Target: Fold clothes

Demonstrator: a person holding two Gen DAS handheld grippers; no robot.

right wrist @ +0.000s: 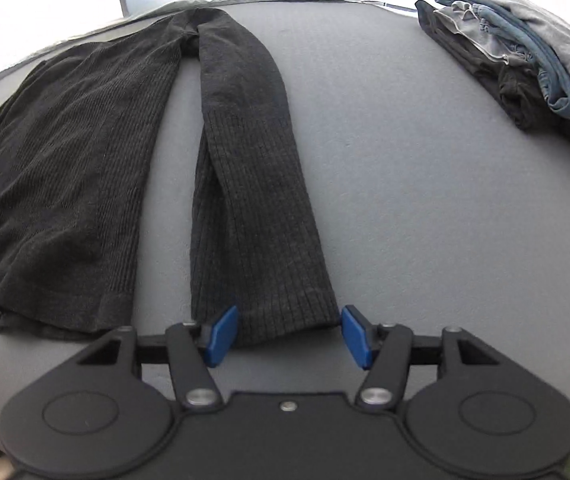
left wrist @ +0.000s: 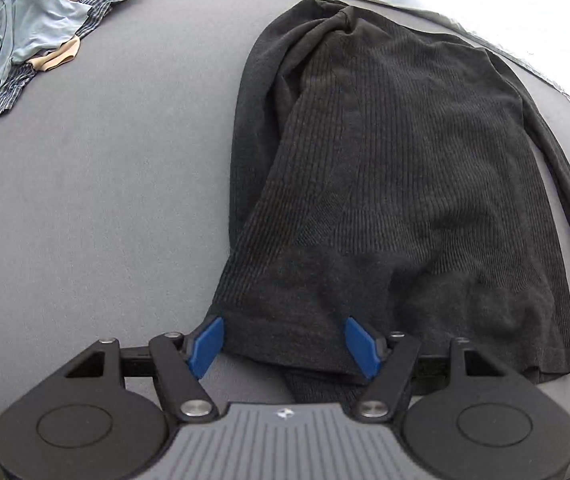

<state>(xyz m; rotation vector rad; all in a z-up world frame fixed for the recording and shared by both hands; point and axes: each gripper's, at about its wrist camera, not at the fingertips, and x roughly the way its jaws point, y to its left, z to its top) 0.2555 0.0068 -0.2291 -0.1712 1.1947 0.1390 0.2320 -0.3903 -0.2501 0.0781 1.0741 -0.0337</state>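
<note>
Dark ribbed sweater [left wrist: 385,160] flat mid-table, hem at near edge. Left gripper [left wrist: 283,344] spread wide astride folded sleeve; right gripper [right wrist: 289,334] spread around other sleeve's cuff [right wrist: 281,320]. Neither clamped; likely poised to pinch.

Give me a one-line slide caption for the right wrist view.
Open right gripper straddles the cuff of a dark ribbed sweater sleeve on the grey table.
</note>
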